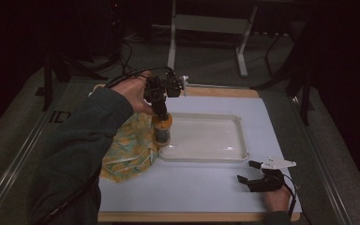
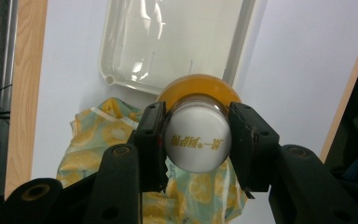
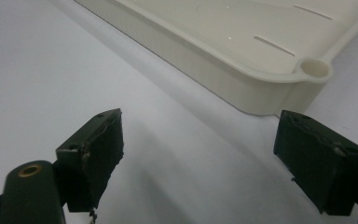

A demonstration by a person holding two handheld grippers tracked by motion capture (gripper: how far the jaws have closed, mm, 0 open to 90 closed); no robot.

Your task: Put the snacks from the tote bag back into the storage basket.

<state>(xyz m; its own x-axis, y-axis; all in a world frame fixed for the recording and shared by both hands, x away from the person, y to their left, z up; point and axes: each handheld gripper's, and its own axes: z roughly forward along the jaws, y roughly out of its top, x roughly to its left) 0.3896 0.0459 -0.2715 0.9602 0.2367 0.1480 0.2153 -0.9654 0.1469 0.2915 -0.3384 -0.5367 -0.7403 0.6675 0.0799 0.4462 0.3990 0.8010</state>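
A small bottle (image 1: 162, 133) with orange contents and a white cap (image 2: 196, 140) stands upright at the near-left corner of the cream tray (image 1: 234, 140). My left gripper (image 1: 161, 116) comes down on it from above, shut on the cap, with a black pad pressed on each side (image 2: 196, 140). I cannot tell whether the bottle's base touches anything. My right gripper (image 1: 247, 171) rests low on the white mat near the table's front right, open with nothing between its jaws (image 3: 205, 158). It points at a corner of the tray (image 3: 261, 70).
A crumpled yellow and teal cloth (image 1: 131, 150) lies left of the tray, under my left forearm, and shows below the bottle (image 2: 98, 140). The tray (image 2: 168, 42) is shallow with a raised rim. A metal frame (image 1: 206, 28) stands beyond the table.
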